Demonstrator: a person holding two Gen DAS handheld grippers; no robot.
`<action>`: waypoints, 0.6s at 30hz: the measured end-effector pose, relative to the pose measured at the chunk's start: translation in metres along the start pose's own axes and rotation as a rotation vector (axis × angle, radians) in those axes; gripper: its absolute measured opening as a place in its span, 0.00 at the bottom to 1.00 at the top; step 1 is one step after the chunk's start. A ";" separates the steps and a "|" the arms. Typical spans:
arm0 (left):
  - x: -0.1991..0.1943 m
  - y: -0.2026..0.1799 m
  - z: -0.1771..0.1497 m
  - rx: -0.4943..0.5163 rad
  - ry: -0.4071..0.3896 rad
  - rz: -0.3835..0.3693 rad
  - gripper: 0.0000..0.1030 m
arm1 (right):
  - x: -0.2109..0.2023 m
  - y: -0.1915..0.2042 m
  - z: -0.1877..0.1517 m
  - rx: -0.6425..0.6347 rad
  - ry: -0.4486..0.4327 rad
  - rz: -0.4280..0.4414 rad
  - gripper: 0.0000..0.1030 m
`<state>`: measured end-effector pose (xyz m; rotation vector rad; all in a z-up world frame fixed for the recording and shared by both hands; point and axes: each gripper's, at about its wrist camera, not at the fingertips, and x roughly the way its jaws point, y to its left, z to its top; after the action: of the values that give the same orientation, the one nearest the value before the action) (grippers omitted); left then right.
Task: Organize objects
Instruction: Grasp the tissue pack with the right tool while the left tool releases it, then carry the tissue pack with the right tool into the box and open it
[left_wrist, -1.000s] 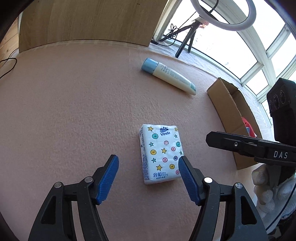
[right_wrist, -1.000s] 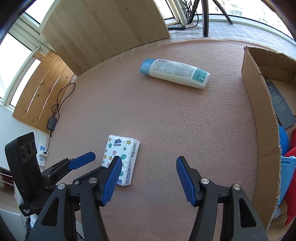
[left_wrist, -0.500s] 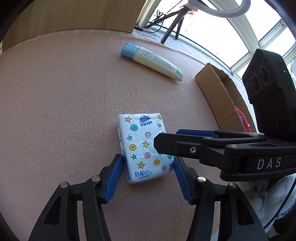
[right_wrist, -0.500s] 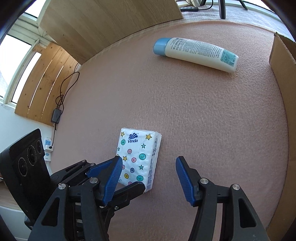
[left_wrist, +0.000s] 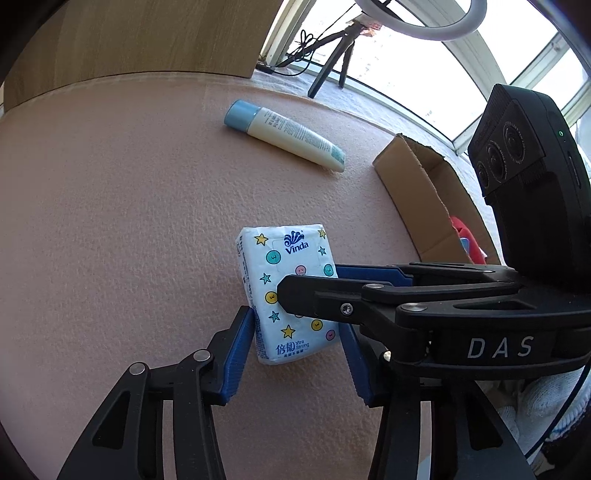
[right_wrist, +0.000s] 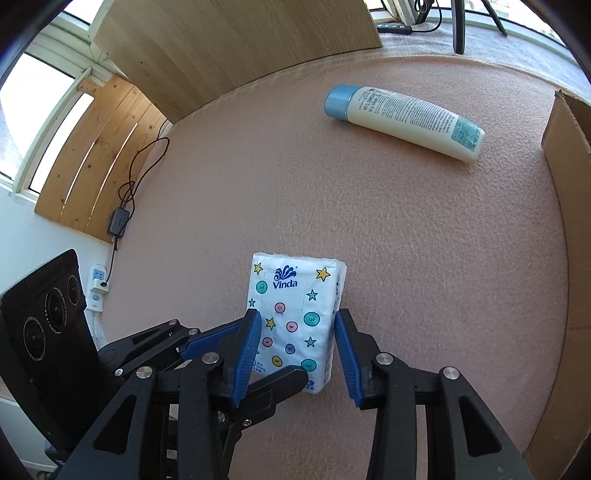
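Observation:
A white Vinda tissue pack (left_wrist: 286, 280) (right_wrist: 295, 306) with coloured stars and faces lies on the pink mat. My left gripper (left_wrist: 297, 354) has both blue pads pressed on the pack's near end. My right gripper (right_wrist: 297, 350) clamps the same end from the other side, and in the left wrist view its black fingers (left_wrist: 321, 299) cross over the pack. One finger of the left gripper (right_wrist: 284, 376) shows under the pack in the right wrist view. A cream lotion bottle (left_wrist: 288, 136) (right_wrist: 402, 122) with a blue cap lies farther back.
An open cardboard box (left_wrist: 417, 184) (right_wrist: 569, 221) stands to the right, with a red item (left_wrist: 461, 232) inside. A white-gloved hand (left_wrist: 535, 406) holds the right gripper. A tripod (left_wrist: 332, 62) stands beyond the mat. A cable with an adapter (right_wrist: 118, 225) hangs off the left edge.
Both grippers moved in over the tissue pack and narrowed from wide open until their pads met its sides. The right gripper swung left across the left wrist view.

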<state>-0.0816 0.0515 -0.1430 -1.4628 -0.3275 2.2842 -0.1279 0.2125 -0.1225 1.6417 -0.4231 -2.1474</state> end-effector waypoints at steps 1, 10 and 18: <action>-0.001 -0.006 0.001 0.011 -0.006 -0.001 0.50 | -0.006 -0.002 0.001 0.001 -0.012 0.000 0.37; -0.009 -0.068 0.027 0.102 -0.066 -0.035 0.50 | -0.075 -0.024 0.000 0.010 -0.152 -0.044 0.37; 0.005 -0.138 0.054 0.212 -0.083 -0.099 0.50 | -0.136 -0.068 -0.005 0.079 -0.270 -0.086 0.37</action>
<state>-0.1037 0.1774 -0.0686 -1.2225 -0.1708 2.2281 -0.1012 0.3382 -0.0408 1.4371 -0.5313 -2.4572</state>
